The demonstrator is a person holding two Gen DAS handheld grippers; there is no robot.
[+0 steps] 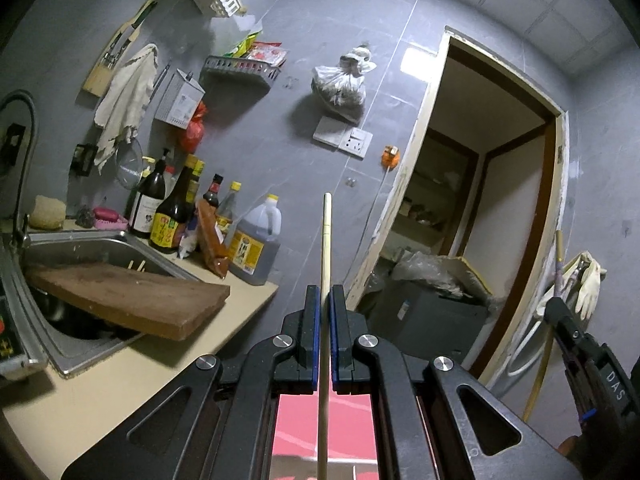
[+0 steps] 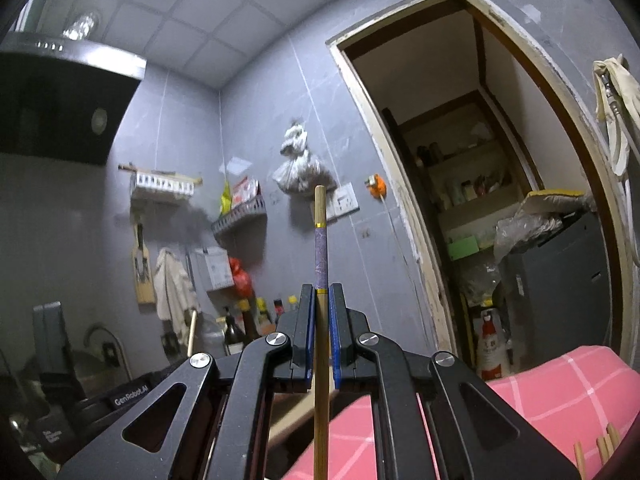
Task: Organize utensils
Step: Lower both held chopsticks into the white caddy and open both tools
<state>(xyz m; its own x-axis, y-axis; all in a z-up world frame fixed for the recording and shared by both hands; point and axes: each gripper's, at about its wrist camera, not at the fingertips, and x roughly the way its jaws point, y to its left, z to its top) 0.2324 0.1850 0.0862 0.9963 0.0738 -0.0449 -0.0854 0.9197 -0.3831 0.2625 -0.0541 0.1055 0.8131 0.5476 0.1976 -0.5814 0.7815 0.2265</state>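
My left gripper (image 1: 325,294) is shut on a pale wooden chopstick (image 1: 326,240) that runs straight up between the blue pads, its thin tip in front of the grey tiled wall. My right gripper (image 2: 321,292) is shut on another chopstick (image 2: 320,248), this one with a purple patterned band and gold rings near its top. The right gripper (image 1: 576,336) also shows at the right edge of the left wrist view, with its chopstick (image 1: 559,252) standing up from it. Several more chopstick ends (image 2: 604,446) poke up at the bottom right of the right wrist view.
A steel sink (image 1: 80,248) with a wooden cutting board (image 1: 128,296) across it sits on the counter at left, with sauce bottles (image 1: 172,216) and an oil jug (image 1: 256,244) behind. Wall racks (image 1: 240,68) hang above. An open doorway (image 1: 480,200) lies right. A pink checked cloth (image 2: 552,392) is below.
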